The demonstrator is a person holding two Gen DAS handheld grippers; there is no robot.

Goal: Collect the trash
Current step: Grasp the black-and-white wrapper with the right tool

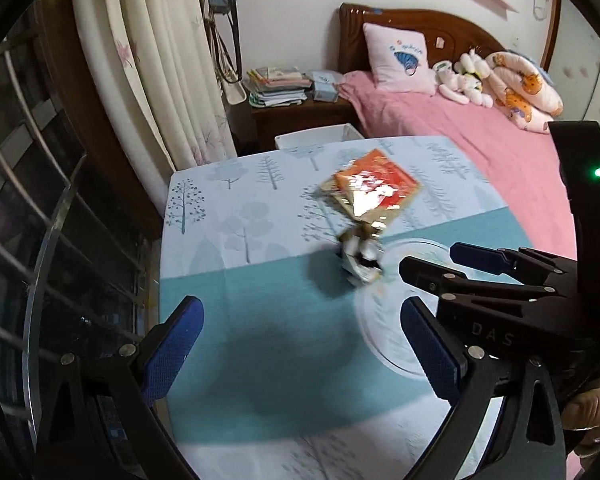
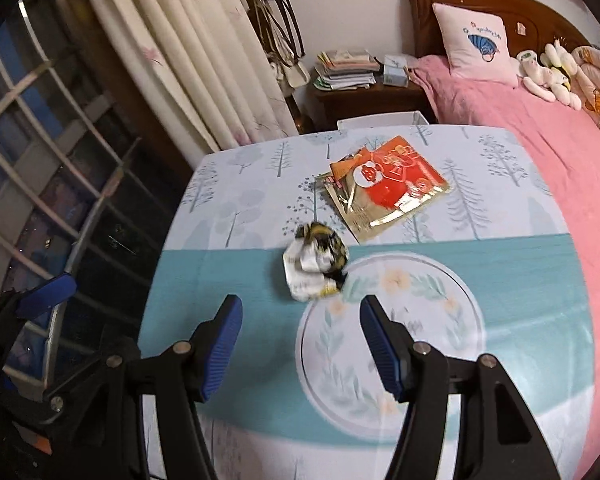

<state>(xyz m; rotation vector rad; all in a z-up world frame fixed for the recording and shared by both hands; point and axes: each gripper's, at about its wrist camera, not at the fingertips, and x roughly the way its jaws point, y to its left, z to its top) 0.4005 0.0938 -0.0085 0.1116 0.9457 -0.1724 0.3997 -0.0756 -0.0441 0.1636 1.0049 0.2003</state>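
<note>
Two pieces of trash lie on the table with the tree-print cloth (image 1: 236, 208) (image 2: 236, 200). One is a flat red and gold snack wrapper (image 1: 374, 188) (image 2: 388, 184). The other is a crumpled white, black and yellow wrapper (image 1: 360, 258) (image 2: 316, 266), just nearer than the flat one. My left gripper (image 1: 304, 344) is open over the teal band, left of and nearer than the crumpled wrapper. My right gripper (image 2: 300, 344) (image 1: 428, 257) is open with nothing between its blue pads, short of the crumpled wrapper. One blue finger (image 2: 48, 294) of the left gripper shows at the left edge.
A white bin (image 1: 316, 138) (image 2: 380, 122) stands behind the table's far edge. Beyond it is a wooden nightstand (image 1: 300, 116) with stacked books. A pink bed (image 1: 480, 140) runs along the right. Curtains (image 1: 160, 60) and a barred window (image 2: 40, 140) are on the left.
</note>
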